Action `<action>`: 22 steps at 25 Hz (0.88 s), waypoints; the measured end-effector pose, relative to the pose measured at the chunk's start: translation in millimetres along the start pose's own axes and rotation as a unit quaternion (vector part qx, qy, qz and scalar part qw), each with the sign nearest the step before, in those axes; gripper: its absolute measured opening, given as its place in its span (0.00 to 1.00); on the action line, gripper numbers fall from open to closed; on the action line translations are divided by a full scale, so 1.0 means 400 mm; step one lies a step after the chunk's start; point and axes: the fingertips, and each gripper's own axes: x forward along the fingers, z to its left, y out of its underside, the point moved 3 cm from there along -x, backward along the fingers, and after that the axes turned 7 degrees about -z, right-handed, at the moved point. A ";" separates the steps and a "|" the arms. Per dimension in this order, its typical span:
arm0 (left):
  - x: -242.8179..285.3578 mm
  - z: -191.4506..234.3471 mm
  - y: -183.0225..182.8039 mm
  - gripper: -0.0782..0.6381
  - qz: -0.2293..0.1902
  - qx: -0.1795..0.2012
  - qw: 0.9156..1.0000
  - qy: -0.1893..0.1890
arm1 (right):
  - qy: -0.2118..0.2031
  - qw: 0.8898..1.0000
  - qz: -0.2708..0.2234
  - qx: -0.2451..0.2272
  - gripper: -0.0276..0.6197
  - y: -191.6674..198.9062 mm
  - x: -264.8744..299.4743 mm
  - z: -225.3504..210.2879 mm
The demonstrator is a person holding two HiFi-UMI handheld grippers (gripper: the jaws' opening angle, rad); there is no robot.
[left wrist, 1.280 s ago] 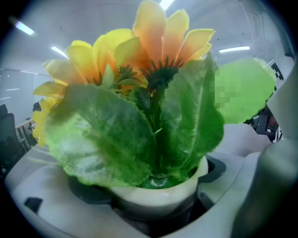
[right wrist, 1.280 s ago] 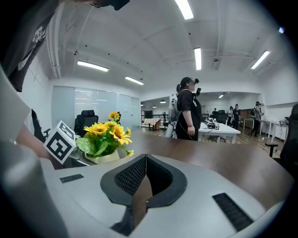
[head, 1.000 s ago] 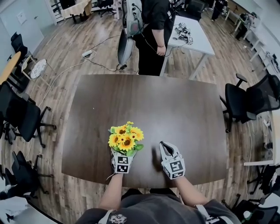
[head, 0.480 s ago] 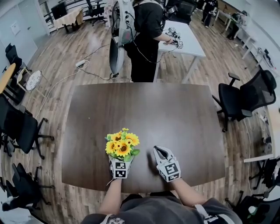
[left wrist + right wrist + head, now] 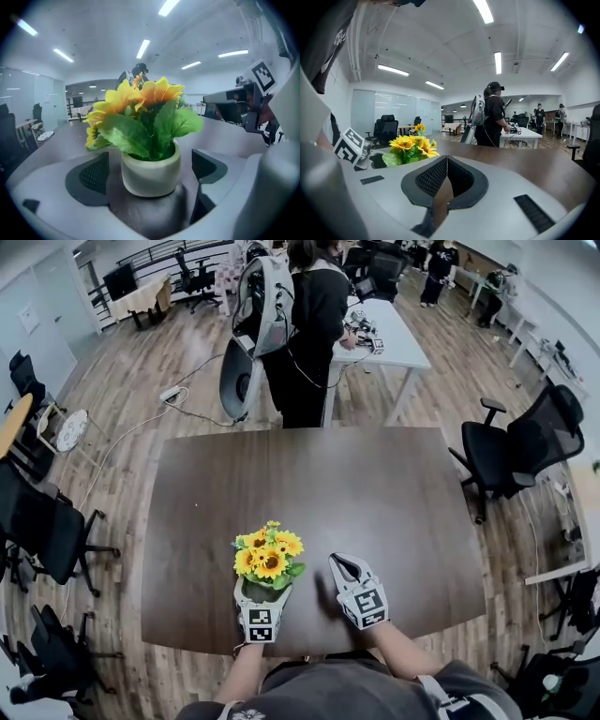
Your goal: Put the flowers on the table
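Observation:
A bunch of yellow sunflowers in a small pale pot stands upright on the dark wooden table, near its front edge. My left gripper is open, its jaws on either side of the pot with a narrow gap on each side. My right gripper rests shut on the table just right of the flowers, with nothing between its fingers. From the right gripper view the flowers show at the left, beside the left gripper's marker cube.
A person stands beyond the table's far edge beside a white desk. Black office chairs stand at the right and at the left. A cable and power strip lie on the wood floor.
My left gripper's jaws have spread apart and let go of the pot, which now stands on the table. The right gripper has barely moved.

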 end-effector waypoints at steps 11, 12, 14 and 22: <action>-0.122 -0.011 -0.142 0.82 -0.076 0.026 0.995 0.056 | 0.054 0.998 -0.028 -0.006 0.08 -0.084 -0.058 0.048; -0.127 -0.009 -0.163 0.80 -0.086 0.030 0.994 0.055 | 0.057 0.998 -0.033 -0.007 0.08 -0.096 -0.065 0.051; -0.132 -0.009 -0.202 0.75 -0.104 0.039 0.992 0.052 | 0.060 0.997 -0.046 -0.009 0.08 -0.115 -0.079 0.053; -0.142 -0.009 -0.356 0.51 -0.151 0.041 0.988 -0.017 | 0.022 0.996 -0.075 -0.040 0.08 -0.190 -0.088 0.047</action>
